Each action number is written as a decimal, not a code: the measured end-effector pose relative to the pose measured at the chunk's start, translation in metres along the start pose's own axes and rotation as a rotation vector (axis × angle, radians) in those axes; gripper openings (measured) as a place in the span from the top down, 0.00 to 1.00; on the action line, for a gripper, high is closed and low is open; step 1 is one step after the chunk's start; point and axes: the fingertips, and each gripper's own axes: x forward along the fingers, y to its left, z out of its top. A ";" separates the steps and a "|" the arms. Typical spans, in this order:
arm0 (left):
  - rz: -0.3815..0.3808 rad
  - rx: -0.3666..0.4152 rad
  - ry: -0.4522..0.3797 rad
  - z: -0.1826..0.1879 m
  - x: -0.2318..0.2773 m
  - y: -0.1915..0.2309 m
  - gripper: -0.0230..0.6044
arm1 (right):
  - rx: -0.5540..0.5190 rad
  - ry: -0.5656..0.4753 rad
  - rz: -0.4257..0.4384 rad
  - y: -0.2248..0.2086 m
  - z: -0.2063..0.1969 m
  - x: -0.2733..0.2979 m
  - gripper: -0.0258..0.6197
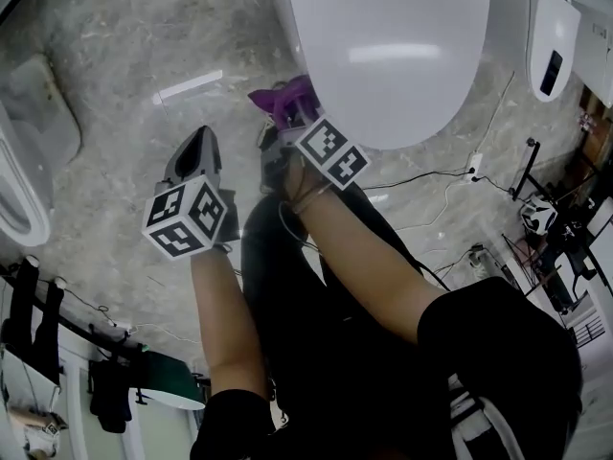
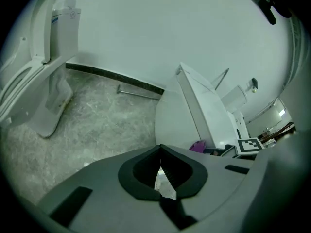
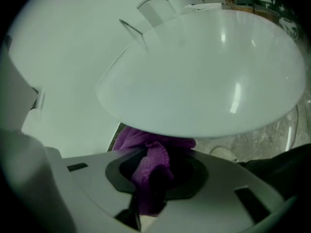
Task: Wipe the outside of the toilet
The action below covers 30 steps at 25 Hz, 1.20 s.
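The right claw (image 3: 149,176) is squeezing a purple cloth (image 3: 146,147) and pushing it against the white toilet (image 3: 204,76), just under its rim, to rub it clean. The left claw (image 2: 161,166) is hanging closed and empty, out of the way.

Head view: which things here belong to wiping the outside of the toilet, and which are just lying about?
Part of the job:
toilet, lid down
purple cloth, under the lid's front edge
right gripper, shut on the cloth

Lying about or idle:
left gripper, shut, holding nothing
second toilet, at the left
cables on the floor
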 end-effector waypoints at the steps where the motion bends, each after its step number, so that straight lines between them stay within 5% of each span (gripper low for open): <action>1: 0.001 0.003 0.006 0.005 0.003 0.002 0.95 | 0.016 0.000 0.001 0.005 0.001 0.005 0.82; 12: -0.007 0.046 0.062 0.051 0.020 0.003 0.95 | 0.134 -0.046 -0.015 0.044 0.014 0.031 0.82; 30: -0.199 0.197 0.217 0.160 0.062 0.050 0.95 | 0.251 -0.268 -0.146 0.128 0.052 0.115 0.82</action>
